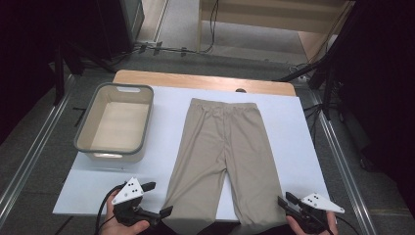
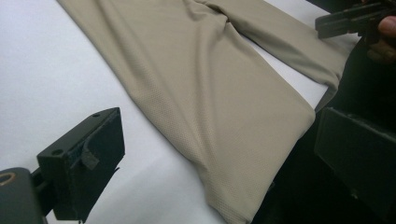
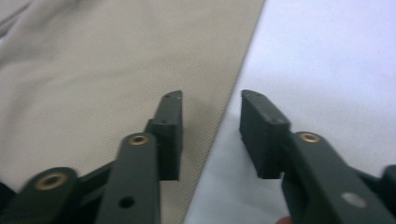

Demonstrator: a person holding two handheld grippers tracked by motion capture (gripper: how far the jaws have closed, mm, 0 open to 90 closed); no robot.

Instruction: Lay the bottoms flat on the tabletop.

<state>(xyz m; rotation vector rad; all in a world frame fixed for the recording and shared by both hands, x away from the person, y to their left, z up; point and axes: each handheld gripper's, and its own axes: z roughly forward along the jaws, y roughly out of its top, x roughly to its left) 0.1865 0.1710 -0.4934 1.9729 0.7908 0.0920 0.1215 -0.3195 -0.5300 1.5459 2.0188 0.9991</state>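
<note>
While high view shows basin (image 1: 115, 123), both tools gape, straddling trousers' (image 1: 220, 156) hems, unheld

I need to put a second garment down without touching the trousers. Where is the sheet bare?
The white sheet is bare in a strip right of the beige trousers, and in a narrower strip between them and the grey bin. The near edge is crowded: left gripper, right gripper and both trouser hems.

I count one pair of beige trousers (image 1: 222, 152), one grey-rimmed tub (image 1: 115, 122), one white table sheet (image 1: 288, 127), two grippers: left gripper (image 1: 161, 198), right gripper (image 1: 285, 199)
</note>
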